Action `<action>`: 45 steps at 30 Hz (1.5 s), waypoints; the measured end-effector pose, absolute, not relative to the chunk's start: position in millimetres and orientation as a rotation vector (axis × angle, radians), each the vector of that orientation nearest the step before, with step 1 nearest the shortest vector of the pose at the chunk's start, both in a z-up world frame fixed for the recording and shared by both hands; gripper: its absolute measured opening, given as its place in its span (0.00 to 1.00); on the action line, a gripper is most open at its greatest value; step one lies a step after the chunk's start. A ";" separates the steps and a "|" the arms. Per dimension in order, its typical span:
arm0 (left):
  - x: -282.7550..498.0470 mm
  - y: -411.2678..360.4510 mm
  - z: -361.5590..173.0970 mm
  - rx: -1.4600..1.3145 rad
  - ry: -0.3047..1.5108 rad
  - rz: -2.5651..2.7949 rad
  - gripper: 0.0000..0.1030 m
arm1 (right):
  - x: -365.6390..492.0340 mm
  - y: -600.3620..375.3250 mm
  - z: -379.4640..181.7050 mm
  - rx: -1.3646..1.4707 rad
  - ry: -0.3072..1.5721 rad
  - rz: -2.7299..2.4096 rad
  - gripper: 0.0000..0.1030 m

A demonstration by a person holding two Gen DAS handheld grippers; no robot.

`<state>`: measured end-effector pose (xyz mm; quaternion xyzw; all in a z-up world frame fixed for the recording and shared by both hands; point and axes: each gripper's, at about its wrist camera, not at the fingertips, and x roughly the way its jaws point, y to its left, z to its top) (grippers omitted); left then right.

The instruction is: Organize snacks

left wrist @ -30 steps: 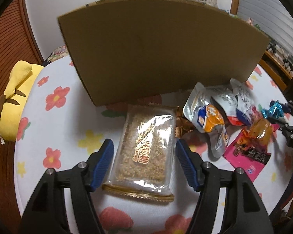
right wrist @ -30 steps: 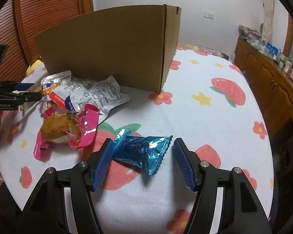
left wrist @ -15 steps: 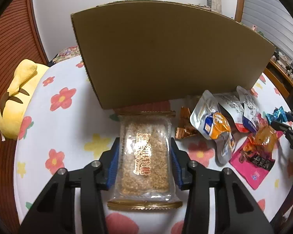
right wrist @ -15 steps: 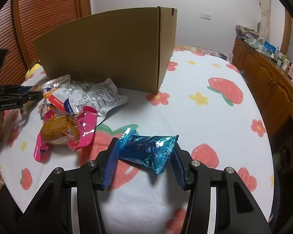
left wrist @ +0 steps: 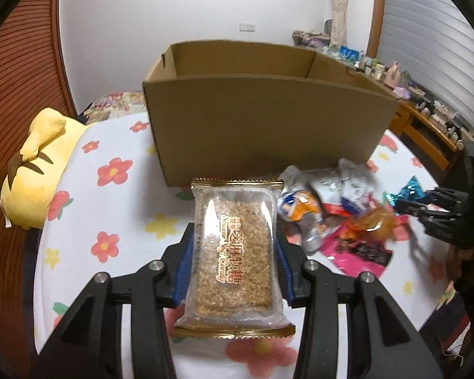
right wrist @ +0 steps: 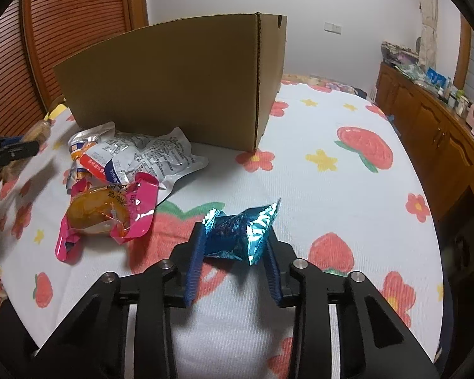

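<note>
My left gripper is shut on a clear pack of sesame candy and holds it above the flowered tablecloth, in front of the open cardboard box. The box's inside shows over its near wall. My right gripper has its jaws closing on a blue foil packet; both pads press on it and the packet is crumpled between them, low over the cloth. Silver pouches and a pink pack with an orange cake lie in a pile by the box.
A yellow plush toy lies at the table's left edge. A wooden sideboard crowded with small items runs along the right. Bare cloth stretches right of the box. The snack pile sits between the two grippers.
The left jaws closed on the sesame candy pack and lifted it, so the box's opening now shows. The right jaws closed in on the blue packet and squeezed it; that hand stayed put.
</note>
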<state>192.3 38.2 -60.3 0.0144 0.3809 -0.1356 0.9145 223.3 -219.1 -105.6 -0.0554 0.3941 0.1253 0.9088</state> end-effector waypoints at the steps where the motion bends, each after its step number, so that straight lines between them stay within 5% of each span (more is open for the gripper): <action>1: 189.8 35.7 -57.3 0.029 0.778 -0.287 0.42 | 223.1 -219.2 -105.5 -0.113 0.811 0.260 0.24; 8: 180.3 17.6 -44.7 0.049 0.747 -0.320 0.42 | 221.0 -221.4 -103.0 -0.096 0.792 0.259 0.14; 45: 195.2 5.4 20.7 0.043 0.622 -0.333 0.42 | 221.1 -176.8 9.0 -0.130 0.551 0.378 0.12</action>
